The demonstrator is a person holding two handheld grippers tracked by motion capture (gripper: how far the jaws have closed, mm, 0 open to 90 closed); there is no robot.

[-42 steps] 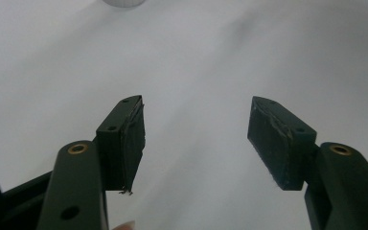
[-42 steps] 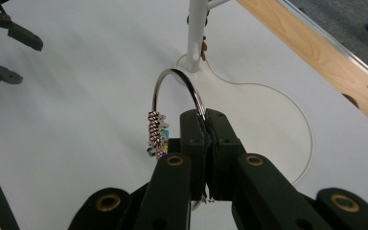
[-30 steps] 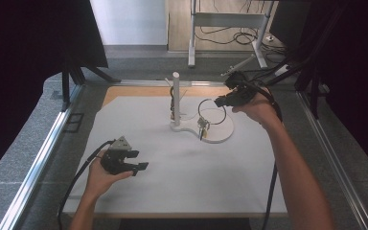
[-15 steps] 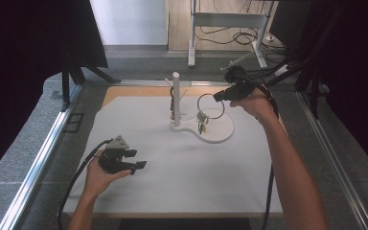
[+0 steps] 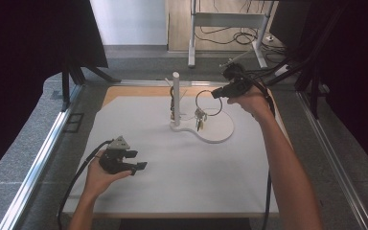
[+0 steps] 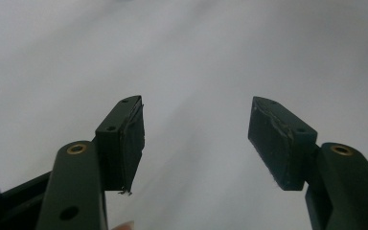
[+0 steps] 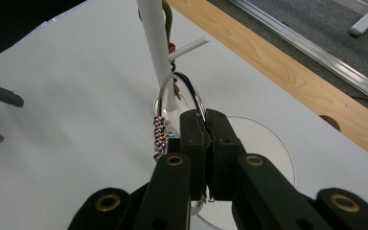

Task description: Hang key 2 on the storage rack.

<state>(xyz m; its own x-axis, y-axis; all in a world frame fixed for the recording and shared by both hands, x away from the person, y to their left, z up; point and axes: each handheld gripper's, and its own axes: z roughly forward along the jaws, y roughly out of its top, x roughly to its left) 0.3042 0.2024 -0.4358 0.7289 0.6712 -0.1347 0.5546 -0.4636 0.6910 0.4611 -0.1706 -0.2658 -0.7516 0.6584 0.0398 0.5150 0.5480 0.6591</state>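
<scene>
White table (image 5: 182, 191), right gripper (image 7: 205, 125) clamping key ring (image 7: 184, 88), beside stand (image 5: 176, 96)

silver ring (image 7: 182, 91) with pink-white braid (image 7: 158, 133), white stand (image 5: 176, 93), black jaws.

The ring (image 7: 184, 91) looks like polished metal, thin and glossy, with a bright glint along its curve; a short stretch of it is wrapped in twisted wire or cord, ridged and banded pink and silver. The right gripper (image 7: 205, 132) is matt black plastic with brass-coloured bushings at its pivots. The left gripper (image 6: 196, 139) has the same dull black plastic, and the pads on its jaws look like rubber, scuffed and frayed at the edges. The stand (image 5: 176, 98) is smooth white plastic with a slight sheen. The tabletop (image 5: 139, 117) carries a matt white sheet, smooth like paper; beyond it runs a strip of pale, varnished wood (image 7: 287, 72).
</scene>
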